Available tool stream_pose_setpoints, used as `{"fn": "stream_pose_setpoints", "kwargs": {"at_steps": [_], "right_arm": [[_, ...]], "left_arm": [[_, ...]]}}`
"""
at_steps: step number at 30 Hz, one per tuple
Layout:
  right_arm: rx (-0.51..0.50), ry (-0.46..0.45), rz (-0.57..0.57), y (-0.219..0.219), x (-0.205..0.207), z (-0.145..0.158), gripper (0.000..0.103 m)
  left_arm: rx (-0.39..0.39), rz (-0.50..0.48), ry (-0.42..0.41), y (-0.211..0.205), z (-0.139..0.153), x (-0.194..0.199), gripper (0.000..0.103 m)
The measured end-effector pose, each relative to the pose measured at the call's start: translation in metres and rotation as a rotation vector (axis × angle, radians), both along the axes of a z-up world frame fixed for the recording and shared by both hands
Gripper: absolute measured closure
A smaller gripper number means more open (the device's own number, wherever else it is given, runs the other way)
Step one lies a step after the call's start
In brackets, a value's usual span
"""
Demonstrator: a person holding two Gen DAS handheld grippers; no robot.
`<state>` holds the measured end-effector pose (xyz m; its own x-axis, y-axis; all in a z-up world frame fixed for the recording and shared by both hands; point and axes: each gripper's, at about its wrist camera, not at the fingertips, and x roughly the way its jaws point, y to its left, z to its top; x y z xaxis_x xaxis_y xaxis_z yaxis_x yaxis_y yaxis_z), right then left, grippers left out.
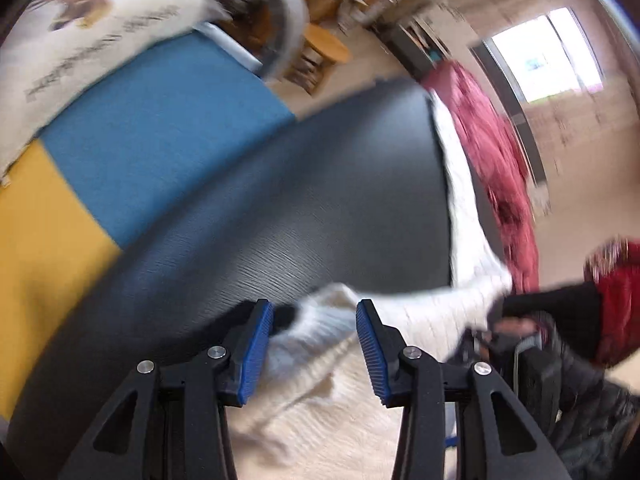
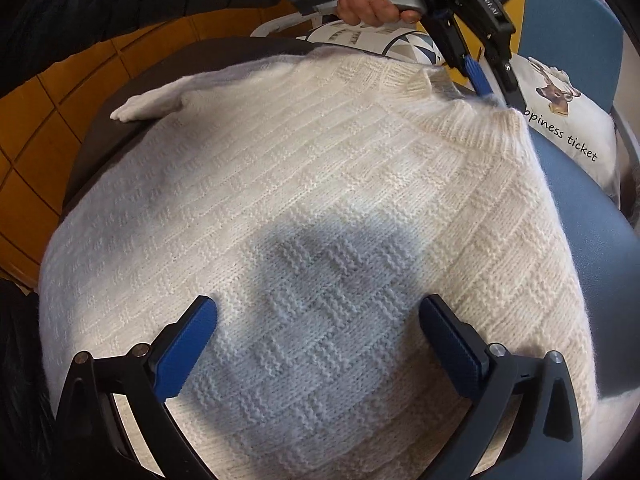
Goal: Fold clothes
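Cream knit sweater [image 2: 312,184] spread flat on the dark surface [image 1: 304,200].

Right wrist view alone shows the whole sweater, its collar pointing away toward the printed cushion [image 2: 568,136]; there the left hand-held gripper [image 2: 486,96] touches the collar, its jaws parted in its own view. The right hand-held gripper [image 2: 320,320] hovers wide above the sweater's body. Left wrist view alone shows a red garment [image 1: 496,160] beyond the sweater.

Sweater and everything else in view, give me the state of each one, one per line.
Sweater: spread flat over the dark table, not yet folded, one sleeve end lying at the far edge.
Left hand-held gripper: open, at the sweater's collar.
Right hand-held gripper: open, hovering over the sweater's body, holding nothing.
Red garment: bunched at the table's far edge.
Printed cushion: resting on the blue seat.
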<state>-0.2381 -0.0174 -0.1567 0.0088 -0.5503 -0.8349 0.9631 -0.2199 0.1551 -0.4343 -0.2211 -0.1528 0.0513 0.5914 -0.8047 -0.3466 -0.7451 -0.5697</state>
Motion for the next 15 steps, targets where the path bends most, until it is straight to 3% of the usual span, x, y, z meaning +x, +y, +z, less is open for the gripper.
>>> {"fn": "stream_pose_setpoints", "kwargs": {"at_steps": [2,4,6,10,13,15], "right_arm": [[-0.004,0.008,-0.001,0.002,0.005,0.0,0.0],[0.002,0.023,-0.013,-0.001,0.007,0.0,0.0],[0.008,0.039,-0.025,-0.003,0.009,0.0,0.0],[0.02,0.07,-0.049,-0.008,0.014,-0.001,0.0],[0.025,0.09,-0.068,-0.01,0.018,-0.001,0.0],[0.021,0.092,-0.082,-0.009,0.017,0.0,0.0]], "left_arm": [[-0.022,-0.001,0.071,0.004,0.009,0.009,0.073],[-0.046,0.011,0.159,0.006,0.02,0.017,0.091],[-0.056,0.033,0.255,0.007,0.033,0.029,0.099],[-0.009,0.106,0.462,0.008,0.066,0.076,0.1],[0.035,0.04,0.644,0.024,0.099,0.133,0.1],[0.051,-0.031,0.694,0.037,0.107,0.164,0.1]]}}
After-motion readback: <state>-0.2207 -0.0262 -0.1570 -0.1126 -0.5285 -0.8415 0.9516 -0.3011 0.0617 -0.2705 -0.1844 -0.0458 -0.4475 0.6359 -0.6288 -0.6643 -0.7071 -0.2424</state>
